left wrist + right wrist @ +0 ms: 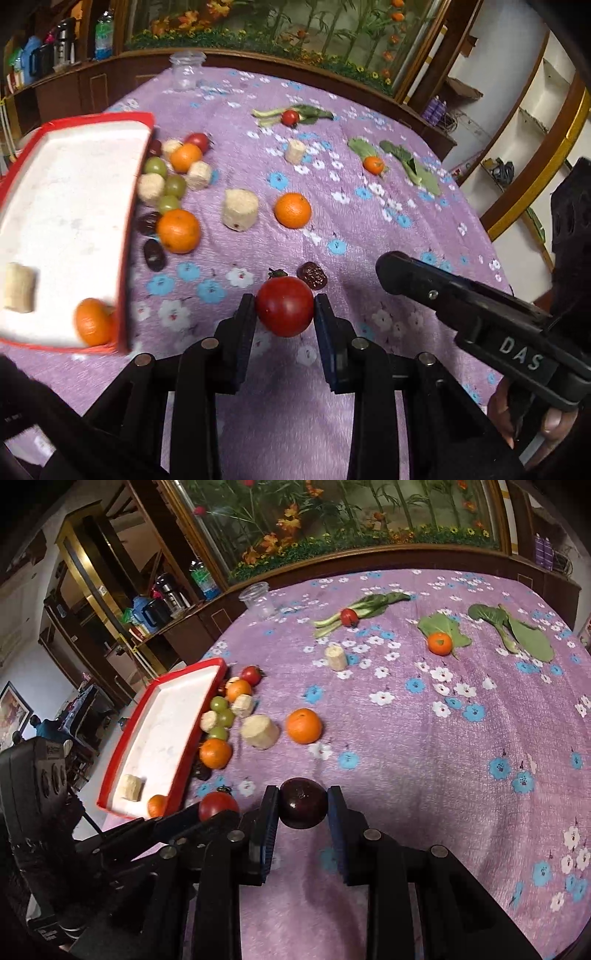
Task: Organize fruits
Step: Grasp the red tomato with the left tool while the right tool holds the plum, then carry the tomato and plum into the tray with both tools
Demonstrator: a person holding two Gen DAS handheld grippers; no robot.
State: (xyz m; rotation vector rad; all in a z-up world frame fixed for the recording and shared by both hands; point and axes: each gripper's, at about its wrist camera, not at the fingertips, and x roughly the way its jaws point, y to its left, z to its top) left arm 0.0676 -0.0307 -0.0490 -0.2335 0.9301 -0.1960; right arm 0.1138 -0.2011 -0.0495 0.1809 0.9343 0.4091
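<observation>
Left gripper point(284, 317) clamps red tomato point(284, 305); right gripper point(303, 805) clamps dark plum point(303, 803).

You have five round orange tangerines point(293, 209), six pale cut cylindrical chunks point(240, 208), three small green grapes point(174, 185), three red tomatoes point(284, 305), three green leafy vegetables point(419, 168), one red-rimmed white tray point(74, 206) and one clear plastic jar point(186, 72).
</observation>
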